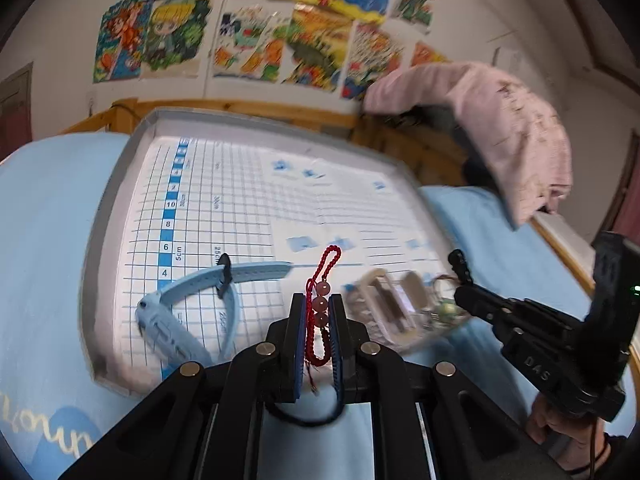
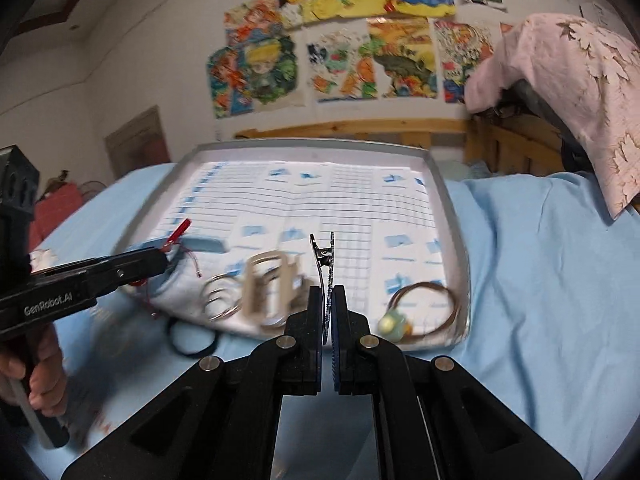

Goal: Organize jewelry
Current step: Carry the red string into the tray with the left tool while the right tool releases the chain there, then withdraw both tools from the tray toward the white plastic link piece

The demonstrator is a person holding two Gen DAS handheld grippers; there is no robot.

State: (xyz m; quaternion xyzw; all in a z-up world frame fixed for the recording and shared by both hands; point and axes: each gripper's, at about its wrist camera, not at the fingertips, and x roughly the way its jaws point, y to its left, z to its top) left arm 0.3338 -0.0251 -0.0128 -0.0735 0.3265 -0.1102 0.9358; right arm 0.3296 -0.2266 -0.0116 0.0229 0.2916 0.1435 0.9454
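My left gripper (image 1: 317, 308) is shut on a red cord bracelet with pink beads (image 1: 322, 305), held above the near edge of the gridded tray (image 1: 120, 184). My right gripper (image 2: 329, 300) is shut on a metal hair clip (image 2: 325, 258), which sticks up from the fingers; the clip also shows in the left wrist view (image 1: 460, 266). A beige jewelry organizer (image 1: 394, 308) sits at the tray's near edge, also seen in the right wrist view (image 2: 272, 284). A light blue watch strap (image 1: 188, 296) lies on the tray at left.
Metal rings (image 2: 219, 300) and a wire bangle with a green bead (image 2: 424, 308) lie on the tray near the organizer. A black hair tie (image 2: 192, 340) lies on the blue bedsheet (image 2: 540, 280). A pink cloth (image 1: 504, 128) hangs over the wooden bed frame at right.
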